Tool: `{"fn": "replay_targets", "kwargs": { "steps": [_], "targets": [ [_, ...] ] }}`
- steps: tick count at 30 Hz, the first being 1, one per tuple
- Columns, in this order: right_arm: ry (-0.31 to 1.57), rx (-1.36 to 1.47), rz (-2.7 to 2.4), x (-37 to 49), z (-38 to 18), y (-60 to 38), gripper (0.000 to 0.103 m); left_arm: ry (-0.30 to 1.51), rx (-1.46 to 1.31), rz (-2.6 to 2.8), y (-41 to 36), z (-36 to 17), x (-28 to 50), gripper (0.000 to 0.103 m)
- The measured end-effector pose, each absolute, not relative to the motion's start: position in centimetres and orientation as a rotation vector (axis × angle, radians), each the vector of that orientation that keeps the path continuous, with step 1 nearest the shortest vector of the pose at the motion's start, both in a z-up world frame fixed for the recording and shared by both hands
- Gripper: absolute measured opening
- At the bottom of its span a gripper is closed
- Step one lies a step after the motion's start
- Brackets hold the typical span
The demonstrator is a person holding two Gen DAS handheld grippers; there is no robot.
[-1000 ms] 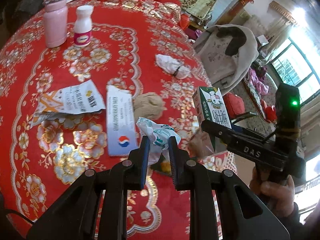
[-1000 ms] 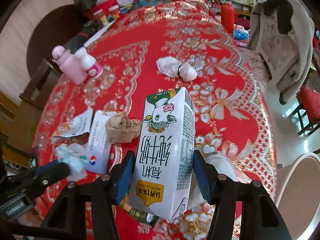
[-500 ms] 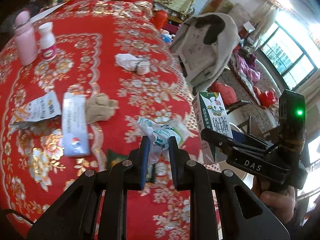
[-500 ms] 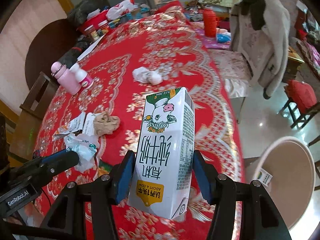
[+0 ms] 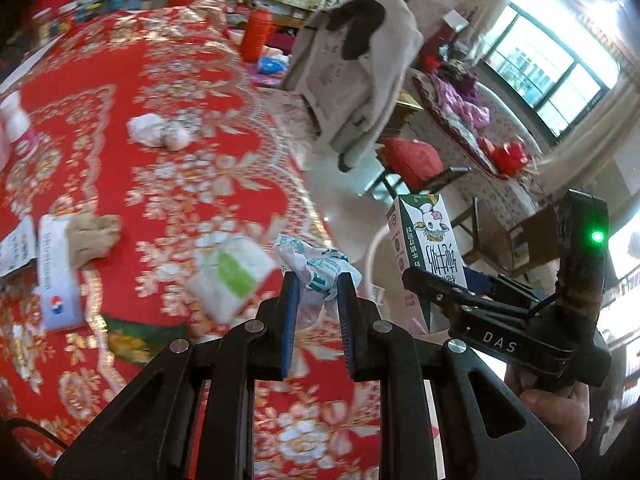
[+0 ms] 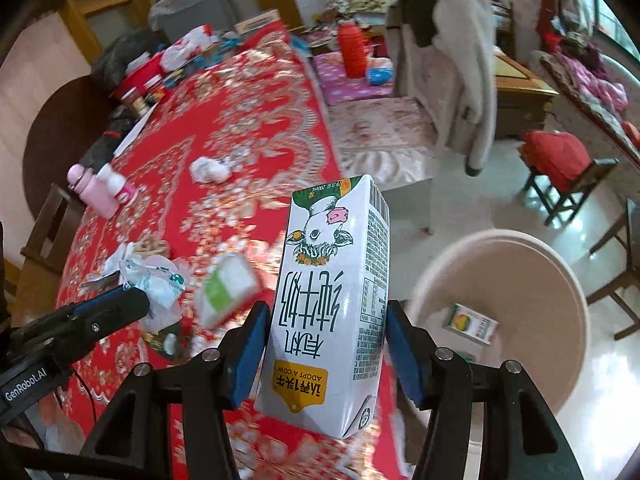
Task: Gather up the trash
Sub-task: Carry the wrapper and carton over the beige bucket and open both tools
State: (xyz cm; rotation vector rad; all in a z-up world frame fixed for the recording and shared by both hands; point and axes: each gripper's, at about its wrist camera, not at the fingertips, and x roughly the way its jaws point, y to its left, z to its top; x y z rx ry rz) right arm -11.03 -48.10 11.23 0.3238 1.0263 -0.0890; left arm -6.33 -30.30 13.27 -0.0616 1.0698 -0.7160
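Observation:
My left gripper (image 5: 318, 280) is shut on a crumpled white-and-green wrapper (image 5: 310, 266), held above the table's near edge; it also shows in the right wrist view (image 6: 150, 280). My right gripper (image 6: 324, 316) is shut on a white milk carton (image 6: 336, 296) with a cow picture, held upside down; the carton also shows in the left wrist view (image 5: 426, 248). A beige round bin (image 6: 516, 256) stands on the floor to the right of the carton, with a small box (image 6: 472, 322) inside.
On the red floral tablecloth (image 5: 180, 80) lie a white-green packet (image 5: 230, 276), a brown crumpled paper (image 5: 90, 234), a blue-white flat box (image 5: 56, 276) and a white wad (image 5: 158, 132). A pink bottle (image 6: 90, 192) stands far left. A chair with a jacket (image 6: 448, 60) stands beyond.
Both grippers have swung right with their loads, toward the table edge. The beige bin has come fuller into the right wrist view. The scene is motion-blurred.

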Motion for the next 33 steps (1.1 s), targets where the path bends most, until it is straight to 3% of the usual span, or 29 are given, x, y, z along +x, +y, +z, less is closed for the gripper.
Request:
{"fn": "replay_targets", "kwargs": {
  "steps": [16, 33],
  "targets": [
    [1.032, 0.407, -0.297, -18.2, 9.8, -57.5, 0.056, 1.129, 0.047, -0.898, -42.5, 11.3, -9.8, 0.017],
    [1.089, 0.467, -0.382, -21.1, 6.6, -62.2, 0.056, 1.192, 0.069, -0.923, -48.4, 8.2, -10.8, 0.018]
  ]
}}
